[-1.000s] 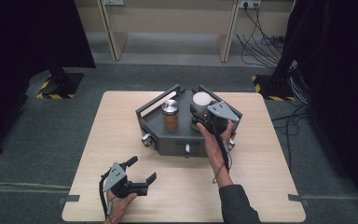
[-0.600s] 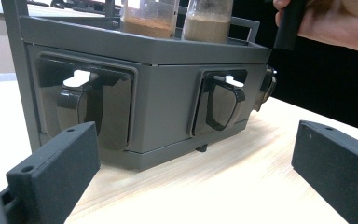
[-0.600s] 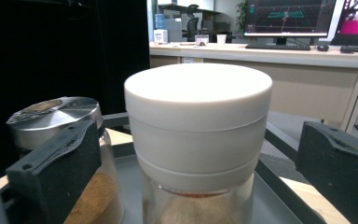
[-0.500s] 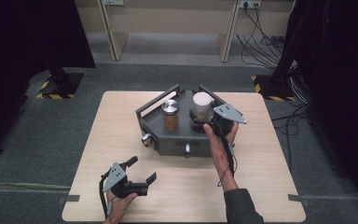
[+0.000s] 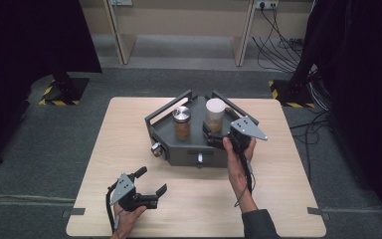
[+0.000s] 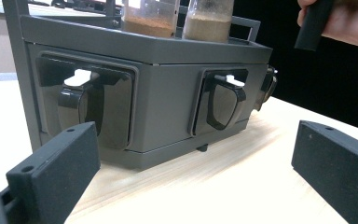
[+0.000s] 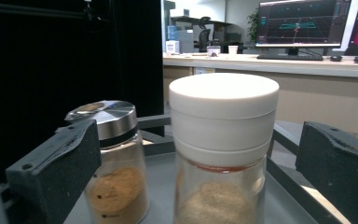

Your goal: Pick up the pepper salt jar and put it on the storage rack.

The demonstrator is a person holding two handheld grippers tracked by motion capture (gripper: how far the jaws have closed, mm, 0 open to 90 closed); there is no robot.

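Observation:
A grey tray-topped rack (image 5: pixel 175 149) stands at the table's middle. On it stand a glass jar with a white lid (image 5: pixel 215 114) and, to its left, a jar with a metal lid (image 5: pixel 181 122), both holding brown powder. My right gripper (image 5: pixel 210 135) sits just in front of the white-lidded jar (image 7: pixel 223 140). Its jaws have just been opening and now stand wide and open, clear of the glass. The metal-lidded jar (image 7: pixel 112 158) is beyond the left jaw. My left gripper (image 5: pixel 152 180) rests open near the front edge, facing the rack's side (image 6: pixel 168 93).
Two recessed black levers (image 6: pixel 81 105) (image 6: pixel 223 105) sit in the rack's front faces. Raised rails (image 5: pixel 166 107) rim the tray. Bare wooden tabletop (image 5: pixel 288 189) lies around the rack. Black curtains and floor cables (image 5: pixel 278 45) surround the table.
The right gripper has let go of the white-lidded jar, opened its jaws and drawn back toward the near right. The jar stays upright on the tray. The left gripper has not moved.

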